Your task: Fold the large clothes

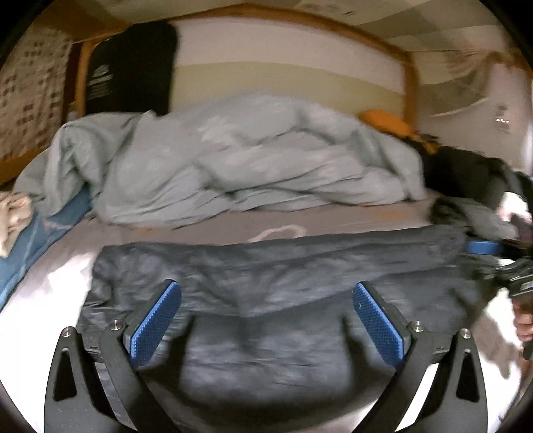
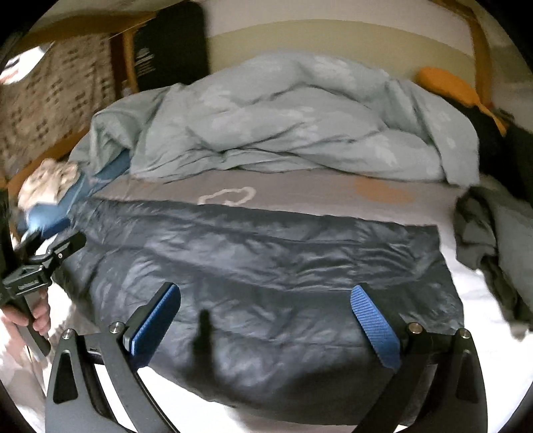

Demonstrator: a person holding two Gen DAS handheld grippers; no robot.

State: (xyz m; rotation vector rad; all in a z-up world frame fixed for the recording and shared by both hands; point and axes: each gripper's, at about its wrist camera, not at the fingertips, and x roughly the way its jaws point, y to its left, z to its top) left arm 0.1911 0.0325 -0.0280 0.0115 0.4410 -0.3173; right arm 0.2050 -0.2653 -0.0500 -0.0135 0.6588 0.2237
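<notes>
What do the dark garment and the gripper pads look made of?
Dark garment: probably thin nylon-like padded shell, going by its slight sheen and fine crinkles. Left gripper pads: blue, seemingly rubbery, with a fine grid texture; blur leaves that uncertain.

left wrist view: low over the bed's near edge, facing the headboard (image 1: 299, 20).
right wrist view: same facing, close above.
shared: dark jacket (image 1: 266, 266) (image 2: 253, 253), duvet (image 1: 233, 150) (image 2: 283, 116).
</notes>
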